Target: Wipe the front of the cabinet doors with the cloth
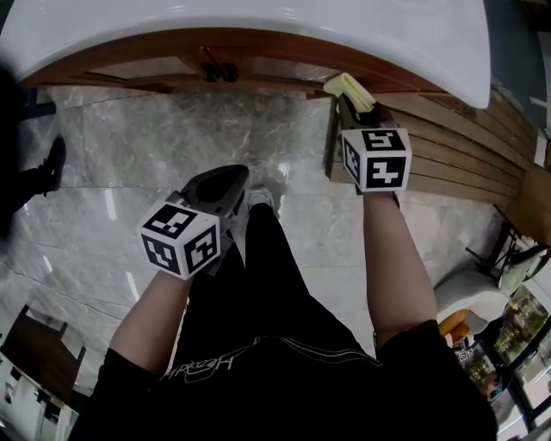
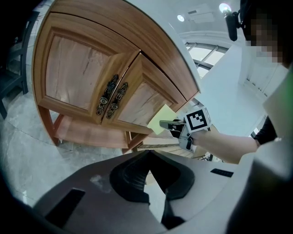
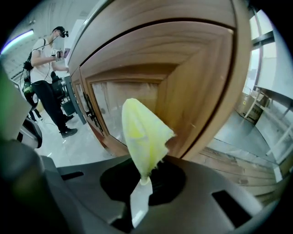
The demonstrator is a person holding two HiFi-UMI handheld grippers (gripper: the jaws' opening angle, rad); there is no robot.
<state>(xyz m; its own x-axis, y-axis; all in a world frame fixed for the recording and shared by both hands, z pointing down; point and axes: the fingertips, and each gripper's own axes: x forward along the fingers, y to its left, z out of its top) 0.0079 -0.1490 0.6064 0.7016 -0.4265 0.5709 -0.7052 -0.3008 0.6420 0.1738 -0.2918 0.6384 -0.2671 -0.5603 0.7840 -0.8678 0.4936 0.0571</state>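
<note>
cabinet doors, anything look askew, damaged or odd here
Nothing stands out. The two wooden panelled cabinet doors sit shut, edges meeting evenly, their dark ornate metal handles side by side. The right gripper pinches the pale yellow cloth by the right door.

A grey marble floor [image 1: 172, 138] ran beneath a curved white bench [image 1: 258, 21], with slatted wooden decking [image 1: 465, 146] adjoining it on the right. A black shoe [image 1: 53, 162] stood at the floor's left edge, a dark wooden chair [image 1: 39, 353] occupied the lower left corner, and a white seat [image 1: 465, 297] lay beyond the decking at lower right. In the right gripper view a bystander [image 3: 48, 87] in a white top and dark trousers stood well apart on the floor, while the left gripper view showed round ceiling lights [image 2: 224, 7] overhead.
</note>
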